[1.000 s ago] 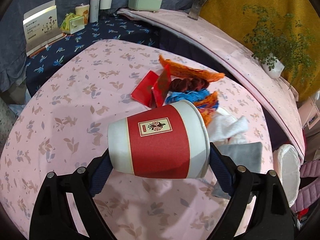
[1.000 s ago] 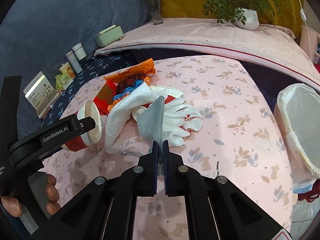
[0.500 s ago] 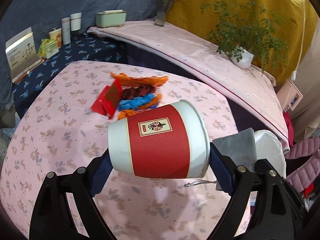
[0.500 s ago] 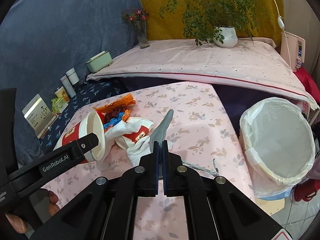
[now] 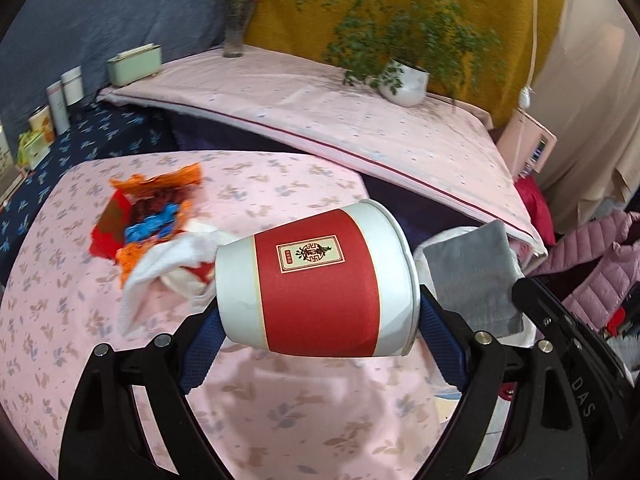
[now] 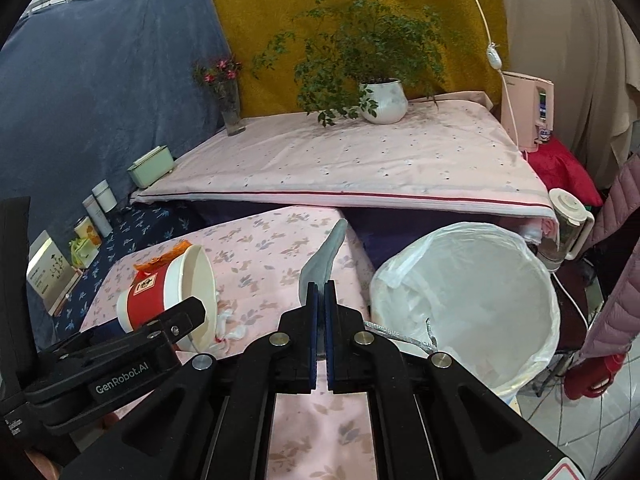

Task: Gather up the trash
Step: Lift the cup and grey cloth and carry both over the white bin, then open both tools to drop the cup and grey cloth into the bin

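Observation:
My left gripper (image 5: 318,316) is shut on a red and white paper cup (image 5: 316,284), held on its side above the pink floral table (image 5: 240,400); the cup also shows in the right wrist view (image 6: 168,304). My right gripper (image 6: 320,304) is shut on a flat grey pouch (image 6: 322,260), held upright near the table's right edge; the pouch also shows in the left wrist view (image 5: 472,280). A white-lined trash bin (image 6: 468,300) stands just right of the table. A pile of orange, red and blue wrappers (image 5: 148,216) and white tissue (image 5: 160,276) lies on the table.
A second pink-covered table (image 6: 360,160) stands behind, with a potted plant (image 6: 380,96), a flower vase (image 6: 230,108) and a green box (image 6: 152,166). Small containers (image 6: 98,204) line the dark blue cloth at left. A pink jacket (image 5: 600,264) hangs at right.
Both grippers have moved right toward the trash bin with the cup and the grey pouch. The bin now looms larger and the wrapper pile has fallen behind to the left.

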`<move>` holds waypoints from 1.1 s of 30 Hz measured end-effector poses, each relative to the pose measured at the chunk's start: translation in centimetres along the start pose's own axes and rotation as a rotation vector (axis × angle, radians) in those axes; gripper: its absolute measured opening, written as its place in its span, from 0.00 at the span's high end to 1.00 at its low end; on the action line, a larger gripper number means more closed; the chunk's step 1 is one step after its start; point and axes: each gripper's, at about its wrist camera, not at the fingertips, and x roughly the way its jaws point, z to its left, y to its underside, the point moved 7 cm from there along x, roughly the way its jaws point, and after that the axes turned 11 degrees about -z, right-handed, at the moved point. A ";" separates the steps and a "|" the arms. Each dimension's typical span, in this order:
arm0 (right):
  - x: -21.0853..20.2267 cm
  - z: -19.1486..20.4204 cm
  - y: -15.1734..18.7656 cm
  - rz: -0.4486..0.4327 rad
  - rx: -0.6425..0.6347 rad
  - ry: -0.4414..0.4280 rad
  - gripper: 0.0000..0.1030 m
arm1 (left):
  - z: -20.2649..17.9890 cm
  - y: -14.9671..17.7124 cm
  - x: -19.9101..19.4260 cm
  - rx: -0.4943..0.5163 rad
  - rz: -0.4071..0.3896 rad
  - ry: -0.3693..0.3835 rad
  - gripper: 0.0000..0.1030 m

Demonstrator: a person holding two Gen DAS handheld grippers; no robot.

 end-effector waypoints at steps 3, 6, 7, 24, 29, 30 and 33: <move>0.0 -2.6 -0.4 -0.007 0.013 0.035 0.97 | -2.7 0.0 0.7 0.029 0.005 0.039 0.18; 0.1 -5.0 -0.4 -0.006 0.027 0.069 0.97 | -5.7 0.1 1.5 0.063 0.010 0.079 0.18; 0.2 -5.8 -0.4 -0.005 0.034 0.078 0.97 | -6.5 0.1 1.7 0.075 0.011 0.089 0.18; 1.7 -15.3 1.0 0.034 0.126 0.197 0.97 | -16.0 3.1 6.2 0.187 0.071 0.216 0.17; 2.2 -16.2 1.3 0.047 0.138 0.206 0.96 | -16.5 3.6 7.0 0.195 0.073 0.220 0.17; 2.3 -16.3 1.4 0.050 0.138 0.208 0.96 | -16.5 3.6 7.0 0.194 0.074 0.219 0.16; 2.4 -16.3 1.5 0.047 0.137 0.224 0.93 | -16.1 3.7 7.4 0.183 0.077 0.195 0.12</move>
